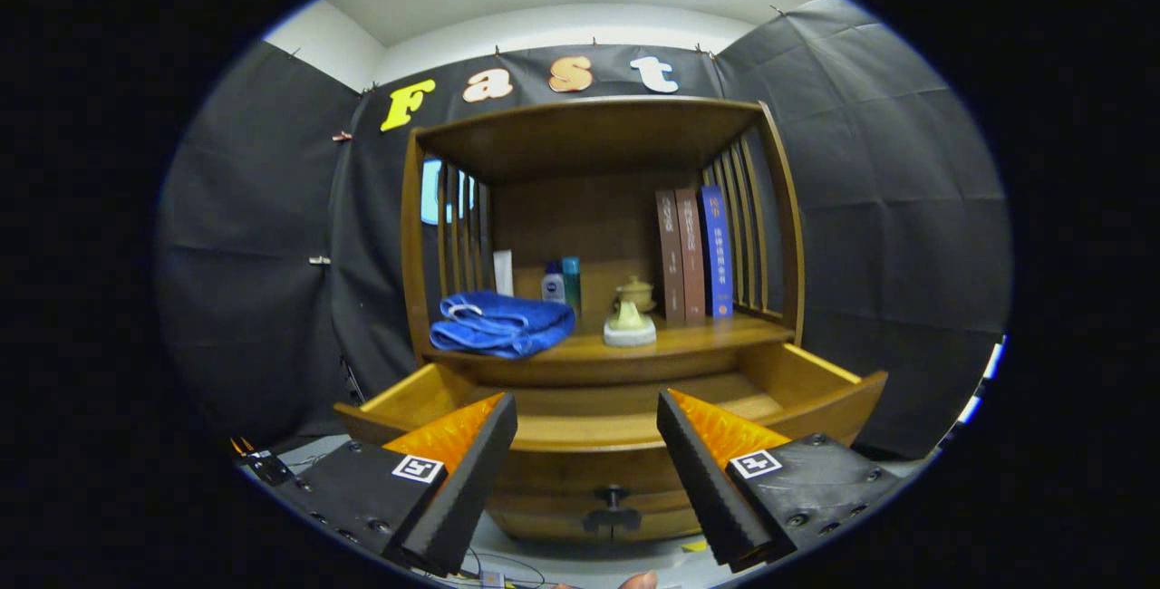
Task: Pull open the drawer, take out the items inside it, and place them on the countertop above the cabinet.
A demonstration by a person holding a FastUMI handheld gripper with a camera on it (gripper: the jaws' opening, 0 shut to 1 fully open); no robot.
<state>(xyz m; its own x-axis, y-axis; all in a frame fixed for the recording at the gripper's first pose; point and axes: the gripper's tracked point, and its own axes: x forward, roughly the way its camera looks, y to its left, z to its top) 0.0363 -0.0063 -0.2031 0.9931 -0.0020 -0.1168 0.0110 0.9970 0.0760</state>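
While gripper (587, 426) gapes, drawer (598, 430) pulled out

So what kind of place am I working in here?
Likely a staged booth, not a real home: black cloth walls surround one wooden cabinet, its drawer pulled out. The open tongs sit before it.

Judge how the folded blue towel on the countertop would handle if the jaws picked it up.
The blue towel lies in soft, rumpled folds, so it is probably floppy and would droop or unfold when lifted. It looks light for its bulk. Its plush cloth should grip well, not slip. The gripper hangs open over the pulled-out drawer.
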